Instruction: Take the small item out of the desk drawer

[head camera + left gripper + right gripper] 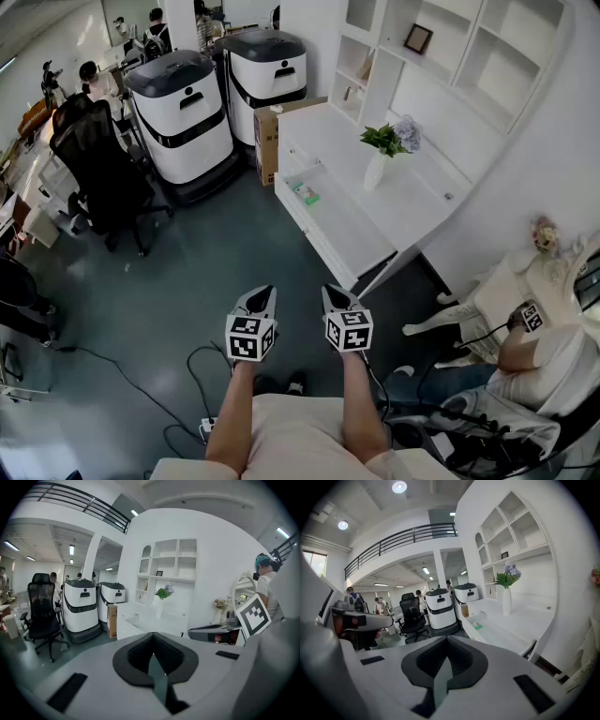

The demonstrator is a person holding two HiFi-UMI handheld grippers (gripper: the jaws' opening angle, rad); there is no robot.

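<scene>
Two grippers hang side by side over the floor, well short of the desk (427,192). The left gripper (262,295) and the right gripper (334,294) both have their jaws pressed together, with nothing between them. The desk's one drawer (361,234) stands open. In it lies one small item (305,194), flat and pale green, at the end nearest the cardboard box (268,141). One vase (375,172) stands on the desk top.

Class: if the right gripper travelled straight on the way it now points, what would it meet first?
Probably the front of the open white desk drawer, as the right gripper tilts gently downward. Depth is unclear: it might reach the dark grey floor first.
</scene>
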